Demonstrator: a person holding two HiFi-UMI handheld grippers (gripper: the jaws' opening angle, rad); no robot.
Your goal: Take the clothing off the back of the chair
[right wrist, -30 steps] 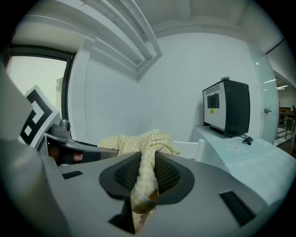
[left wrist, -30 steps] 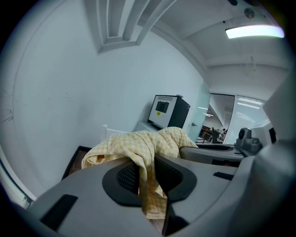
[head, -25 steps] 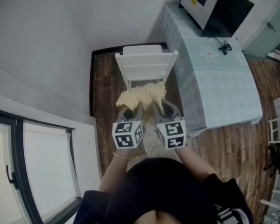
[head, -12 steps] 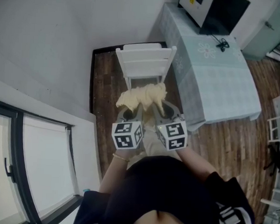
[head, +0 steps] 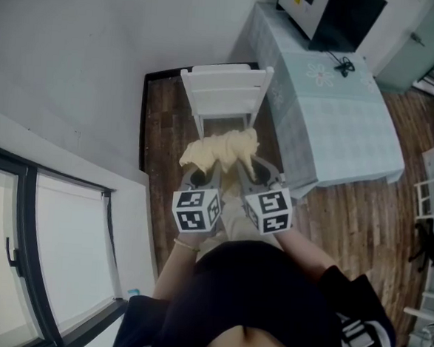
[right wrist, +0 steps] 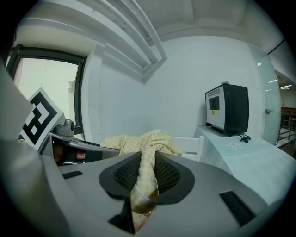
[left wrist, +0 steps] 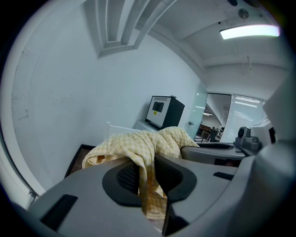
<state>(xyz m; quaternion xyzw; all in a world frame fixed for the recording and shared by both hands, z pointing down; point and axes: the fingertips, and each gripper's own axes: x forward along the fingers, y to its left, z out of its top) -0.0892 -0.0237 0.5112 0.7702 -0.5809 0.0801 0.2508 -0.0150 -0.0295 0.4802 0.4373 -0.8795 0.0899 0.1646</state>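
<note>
Clothing (head: pixel 218 151), a pale yellow checked cloth, hangs bunched at the middle of the head view, pinched from both sides. The left gripper (head: pixel 204 172) has its fingers closed on one fold, which runs down between the pads in the left gripper view (left wrist: pixel 147 185). The right gripper (head: pixel 248 170) grips another fold the same way, and that fold shows as a twisted rope of cloth in the right gripper view (right wrist: pixel 144 180). The two grippers sit side by side, near each other.

The floor (head: pixel 347 215) is dark wood planks. A plain pale wall (head: pixel 76 63) fills the upper left of the head view, and a dark-framed window (head: pixel 18 259) takes the lower left.

The chair (head: pixel 226 95), white with a slatted back, stands just above the cloth in the frame, in the corner by the wall. Whether the cloth touches its seat cannot be told. Just right of the chair is a worktop (head: pixel 338 133) under a pale blue cloth that hangs to the floor. A black and white box (head: pixel 332 14) stands on its top end, with a dark cable (head: pixel 348 69) beside it. A small white rack (head: pixel 430 199) sits at the right edge.

The person's dark top (head: pixel 266 313) fills the bottom of the frame.
</note>
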